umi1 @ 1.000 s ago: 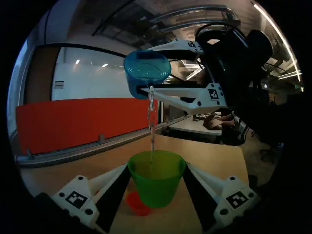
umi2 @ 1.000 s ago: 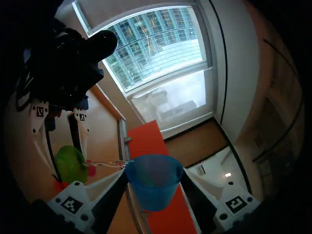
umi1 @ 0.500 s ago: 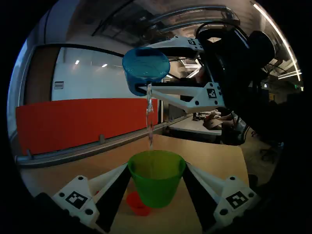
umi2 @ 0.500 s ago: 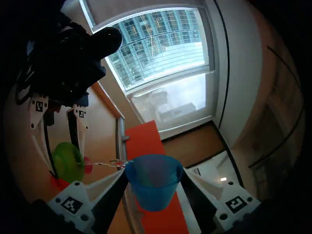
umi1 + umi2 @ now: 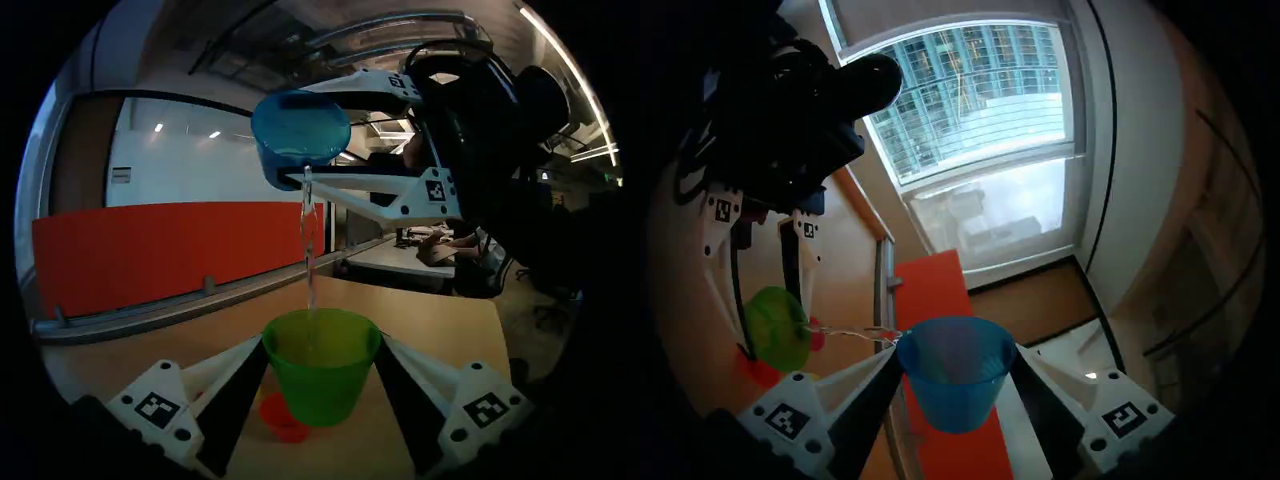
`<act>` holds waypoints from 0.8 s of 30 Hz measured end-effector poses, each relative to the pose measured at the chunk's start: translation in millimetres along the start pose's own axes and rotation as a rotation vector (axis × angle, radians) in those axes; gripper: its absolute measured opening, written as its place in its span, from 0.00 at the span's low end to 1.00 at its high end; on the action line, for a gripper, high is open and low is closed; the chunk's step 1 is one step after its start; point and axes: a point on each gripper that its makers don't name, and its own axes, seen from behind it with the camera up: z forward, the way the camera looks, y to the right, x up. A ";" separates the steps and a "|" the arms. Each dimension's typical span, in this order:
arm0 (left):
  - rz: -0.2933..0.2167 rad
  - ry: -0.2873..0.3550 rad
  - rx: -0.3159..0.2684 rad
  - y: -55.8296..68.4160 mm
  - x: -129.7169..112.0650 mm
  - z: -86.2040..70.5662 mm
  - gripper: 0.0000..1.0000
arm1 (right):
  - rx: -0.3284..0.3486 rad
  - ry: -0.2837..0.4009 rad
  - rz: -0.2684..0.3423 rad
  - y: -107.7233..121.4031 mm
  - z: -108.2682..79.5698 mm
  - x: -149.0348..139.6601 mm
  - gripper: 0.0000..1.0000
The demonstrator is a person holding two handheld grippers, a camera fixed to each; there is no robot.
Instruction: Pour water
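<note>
In the left gripper view my left gripper [image 5: 322,382] is shut on a green cup [image 5: 321,364], held upright just above the wooden table [image 5: 436,320]. Above it the right gripper [image 5: 308,136] holds a blue cup [image 5: 300,136] tipped on its side, and a thin stream of water [image 5: 307,248] falls from its rim into the green cup. In the right gripper view my right gripper [image 5: 958,382] is shut on the blue cup [image 5: 955,372], the water stream [image 5: 852,332] leaves its rim toward the green cup [image 5: 776,328], and the left gripper [image 5: 760,320] grips that cup.
A small red cap-like object [image 5: 282,416] lies on the table beside the green cup's base. An orange partition [image 5: 160,248] runs behind the table, with a metal rail [image 5: 184,300] along its foot. A large window [image 5: 976,120] is in the right gripper view.
The blue cup has tipped a little further and the right gripper has rotated slightly. Water keeps streaming into the green cup, which stays in place.
</note>
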 end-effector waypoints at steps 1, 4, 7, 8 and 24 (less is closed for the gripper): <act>0.000 0.000 0.000 0.0 0.0 0.2 0.87 | -0.001 0.001 -0.003 0.7 0.0 0.1 0.91; 0.001 -0.001 -0.001 -0.1 -0.2 0.8 0.87 | -0.005 0.002 -0.014 2.8 0.1 0.5 0.91; 0.001 -0.001 0.000 -0.3 -0.3 1.4 0.87 | -0.007 0.002 -0.026 4.1 0.2 1.1 0.91; 0.001 -0.001 0.000 -0.5 -0.4 1.6 0.87 | -0.007 0.002 -0.030 4.4 0.2 1.4 0.91; 0.002 -0.003 0.001 -1.2 -1.9 1.6 0.87 | -0.015 0.003 -0.102 9.3 0.2 2.6 0.91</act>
